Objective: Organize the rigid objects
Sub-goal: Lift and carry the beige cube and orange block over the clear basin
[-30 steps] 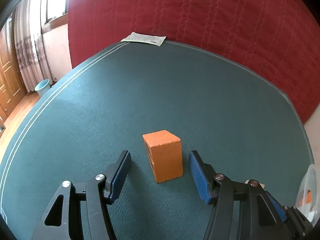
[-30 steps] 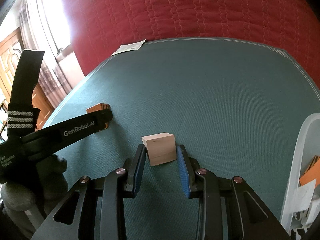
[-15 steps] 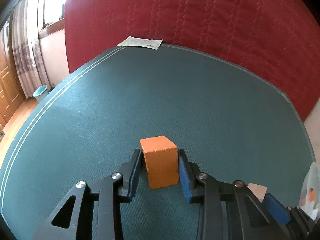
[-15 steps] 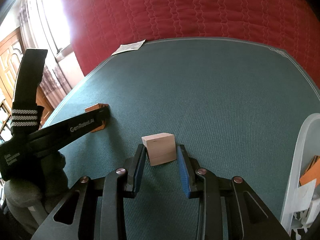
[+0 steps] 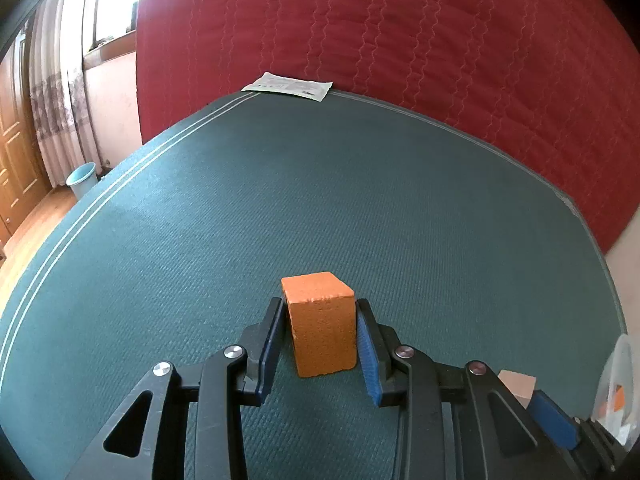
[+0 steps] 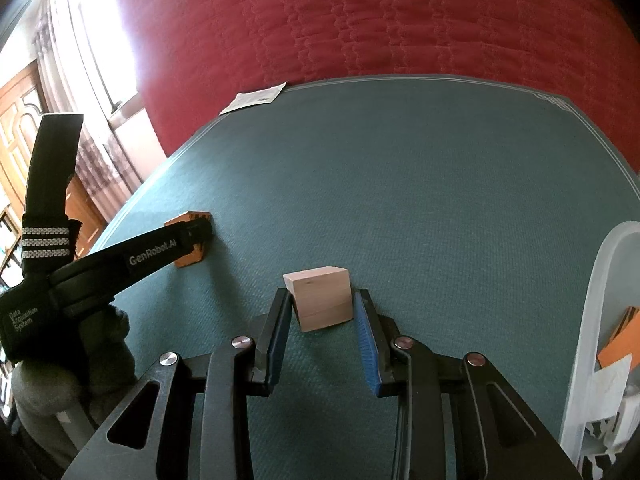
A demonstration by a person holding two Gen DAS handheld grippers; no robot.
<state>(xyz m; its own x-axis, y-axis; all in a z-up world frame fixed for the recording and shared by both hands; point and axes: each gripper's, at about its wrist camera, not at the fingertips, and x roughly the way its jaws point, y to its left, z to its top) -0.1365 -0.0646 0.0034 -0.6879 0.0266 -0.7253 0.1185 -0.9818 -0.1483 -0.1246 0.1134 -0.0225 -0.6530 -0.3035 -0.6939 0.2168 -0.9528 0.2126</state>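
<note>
Left gripper (image 5: 320,320): closed on the orange block (image 5: 322,324), both blue pads pressed flat against its two sides
Orange block: upright on the green mat (image 5: 320,184), standing between the left fingers near the mat's close edge
Right gripper (image 6: 322,312): clamped on the pale wooden block (image 6: 322,302), a pad touching each side
Pale wooden block: resting on the mat, slightly skewed to the fingers, its light top face showing
Orange block from the right wrist view: partly hidden behind the left gripper's black body, well to the left of the wooden block
Clear plastic bin (image 6: 600,304): at the mat's right edge, with an orange piece (image 6: 620,340) and white paper inside
Paper sheet (image 5: 288,86): lying at the mat's far edge, against the red quilt (image 5: 400,40)
Blue bucket (image 5: 82,178): on the wooden floor off the mat's left side, by the curtain
</note>
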